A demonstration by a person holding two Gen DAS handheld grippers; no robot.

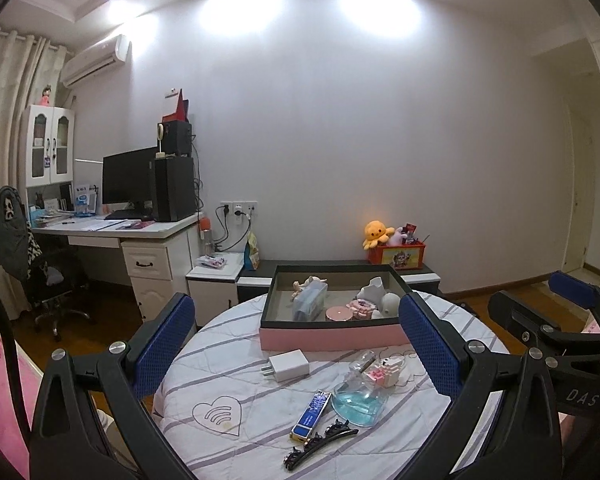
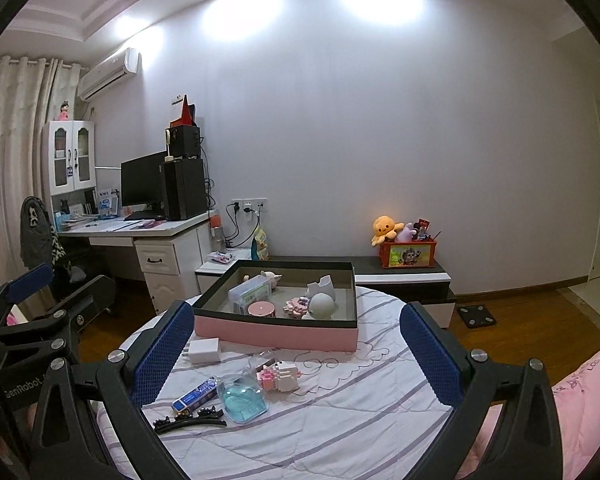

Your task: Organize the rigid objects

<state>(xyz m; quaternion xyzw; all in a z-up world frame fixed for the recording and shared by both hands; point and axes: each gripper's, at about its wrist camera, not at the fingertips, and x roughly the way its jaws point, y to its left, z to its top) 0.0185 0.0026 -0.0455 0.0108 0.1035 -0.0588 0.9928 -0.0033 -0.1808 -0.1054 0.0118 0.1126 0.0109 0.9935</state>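
Both grippers are hovering above a round table (image 1: 228,364) covered in a striped quilted cloth, each with its blue-padded fingers spread wide and gripping nothing. The left gripper (image 1: 296,344) is framing the loose items, and the right gripper (image 2: 296,354) is hanging beside it. A pink tray with a dark rim (image 2: 276,330) is sitting at twelve o'clock on the table, already holding a pale boxed item, a round pink tin and small figurines. Toward six o'clock of the tray, a white charger (image 1: 286,365), a clear bottle of blue liquid (image 1: 360,394), a pink block toy (image 1: 384,372), a blue rectangular case (image 1: 312,414) and a black hair clip (image 1: 320,442) are lying spread out.
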